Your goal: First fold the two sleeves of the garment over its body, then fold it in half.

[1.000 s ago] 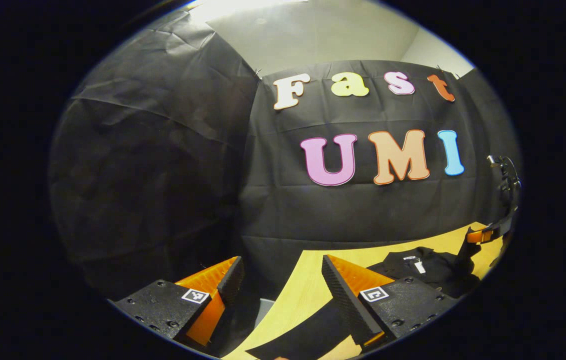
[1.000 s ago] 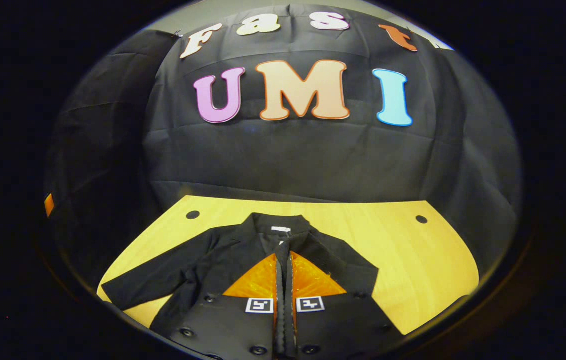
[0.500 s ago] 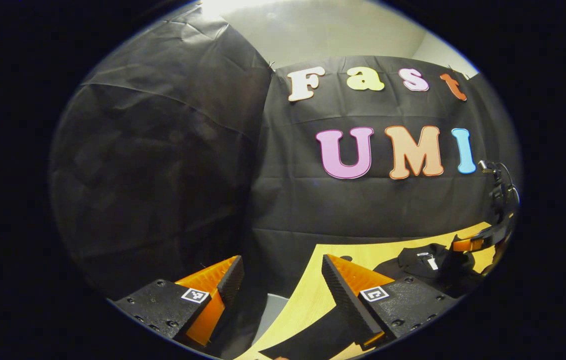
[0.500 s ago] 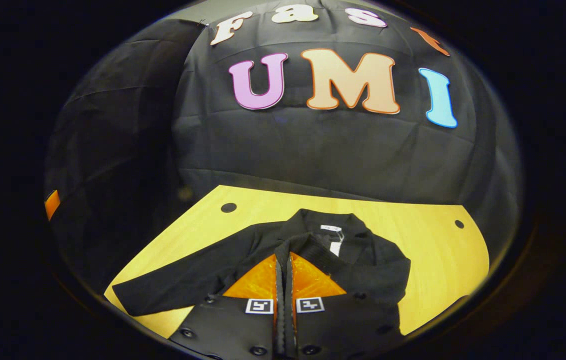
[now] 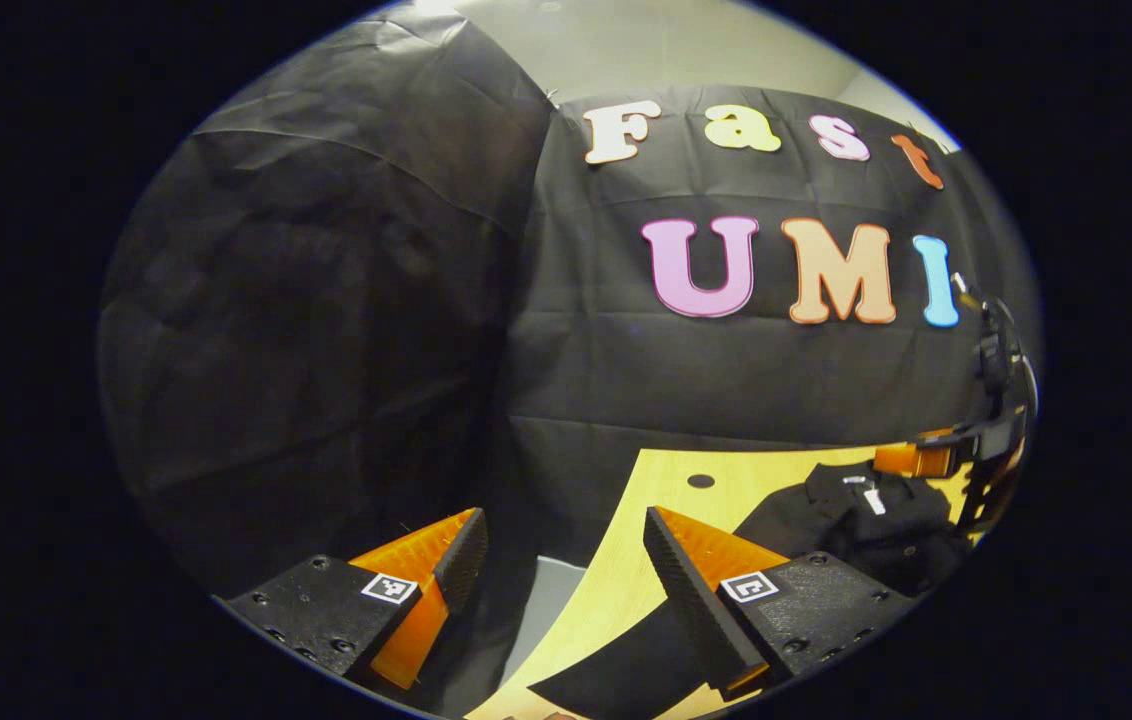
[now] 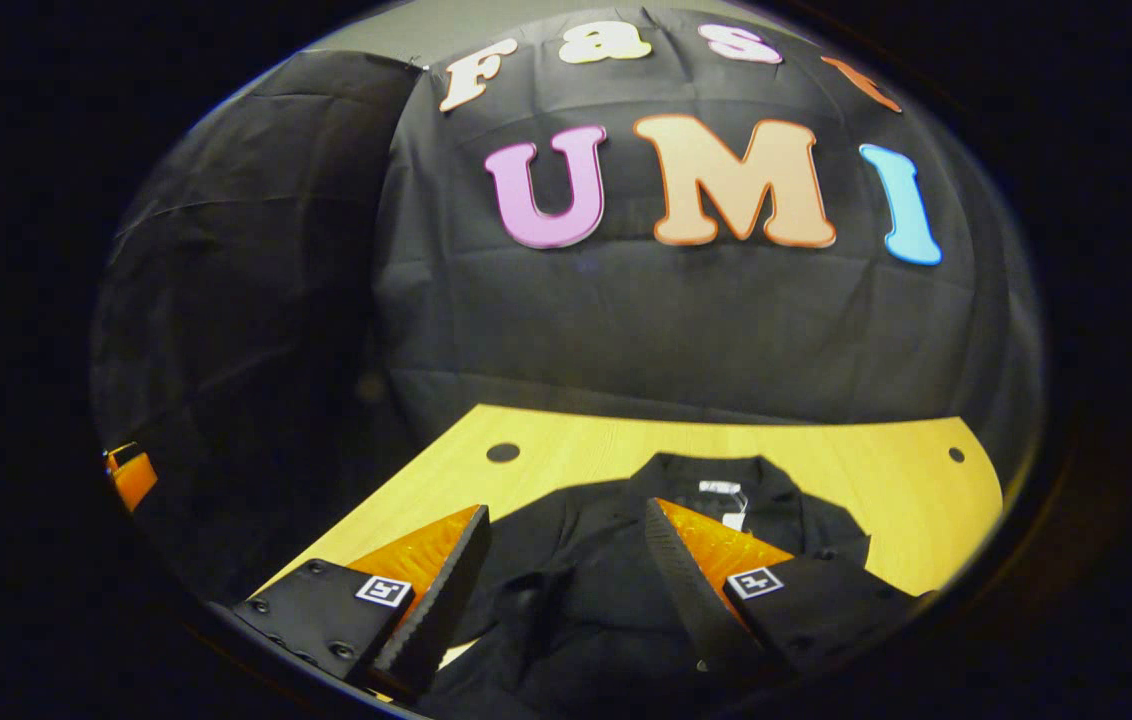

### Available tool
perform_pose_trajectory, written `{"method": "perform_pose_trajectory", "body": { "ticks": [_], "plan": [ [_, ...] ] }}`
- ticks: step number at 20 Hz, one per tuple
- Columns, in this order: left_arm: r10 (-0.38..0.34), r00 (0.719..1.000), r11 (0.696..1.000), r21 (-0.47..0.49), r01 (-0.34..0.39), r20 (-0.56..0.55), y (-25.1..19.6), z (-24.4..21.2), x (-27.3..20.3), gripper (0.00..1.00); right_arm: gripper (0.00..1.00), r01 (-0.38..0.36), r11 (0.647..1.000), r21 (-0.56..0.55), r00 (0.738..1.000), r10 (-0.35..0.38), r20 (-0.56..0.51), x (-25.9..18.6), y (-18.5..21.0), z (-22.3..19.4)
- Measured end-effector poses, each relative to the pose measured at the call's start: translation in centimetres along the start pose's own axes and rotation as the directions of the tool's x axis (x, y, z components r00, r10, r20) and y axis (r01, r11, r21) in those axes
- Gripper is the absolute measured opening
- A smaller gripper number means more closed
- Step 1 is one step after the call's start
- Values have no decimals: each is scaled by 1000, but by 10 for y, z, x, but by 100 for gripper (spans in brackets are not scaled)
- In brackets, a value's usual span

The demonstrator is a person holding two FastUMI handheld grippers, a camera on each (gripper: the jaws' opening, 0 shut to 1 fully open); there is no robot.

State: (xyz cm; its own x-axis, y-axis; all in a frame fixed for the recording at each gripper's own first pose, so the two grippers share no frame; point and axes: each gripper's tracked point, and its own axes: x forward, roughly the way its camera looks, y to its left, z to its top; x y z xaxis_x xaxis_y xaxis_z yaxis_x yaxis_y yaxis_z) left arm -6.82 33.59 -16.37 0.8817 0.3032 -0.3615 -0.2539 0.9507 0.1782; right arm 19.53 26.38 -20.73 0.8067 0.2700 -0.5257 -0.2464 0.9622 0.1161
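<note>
Sleeve-folding is underway: garment (image 6: pixel 616 560) is lying near the desk (image 6: pixel 866 470) middle, right gripper (image 6: pixel 566 580) gaping above it, left gripper (image 5: pixel 566 575) gaping at the desk's left edge, likely needing the outstretched sleeve (image 5: pixel 616 675).

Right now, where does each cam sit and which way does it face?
Left gripper view: rides the left gripper, off the table's corner, facing the booth wall; own fingers open.
Right gripper view: rides the right gripper above the black garment, facing the wall; own fingers open.
Shared: garment, table, wall.
</note>
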Motion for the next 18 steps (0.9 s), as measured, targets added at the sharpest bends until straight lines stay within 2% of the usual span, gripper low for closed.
{"method": "perform_pose_trajectory", "body": {
  "ticks": [4, 6, 8, 9, 14, 18],
  "plan": [
    [-37, 996, 997, 70, 43, -78, -10, -37, 9, 96, 98, 38, 999, -12, 999, -38, -7, -9, -16, -3],
    [-54, 989, 996, 69, 64, -139, -16, -60, 11, 94, 98, 56, 998, -25, 998, -56, -22, -14, -24, -8],
    [-69, 977, 995, 52, 81, -201, -20, -85, 15, 97, 98, 74, 996, -55, 997, -76, -23, -18, -32, -10],
    [-72, 969, 995, 44, 84, -238, -22, -96, 15, 92, 98, 83, 994, -72, 996, -85, -27, -20, -35, -12],
    [-85, 897, 996, -8, 90, -434, -24, -166, -2, 94, 99, 107, 990, -95, 991, -114, -70, -26, -48, -31],
    [-77, 849, 997, -15, 81, -522, -29, -202, -10, 94, 99, 118, 989, -93, 988, -126, -89, -29, -54, -39]
  ]
}}
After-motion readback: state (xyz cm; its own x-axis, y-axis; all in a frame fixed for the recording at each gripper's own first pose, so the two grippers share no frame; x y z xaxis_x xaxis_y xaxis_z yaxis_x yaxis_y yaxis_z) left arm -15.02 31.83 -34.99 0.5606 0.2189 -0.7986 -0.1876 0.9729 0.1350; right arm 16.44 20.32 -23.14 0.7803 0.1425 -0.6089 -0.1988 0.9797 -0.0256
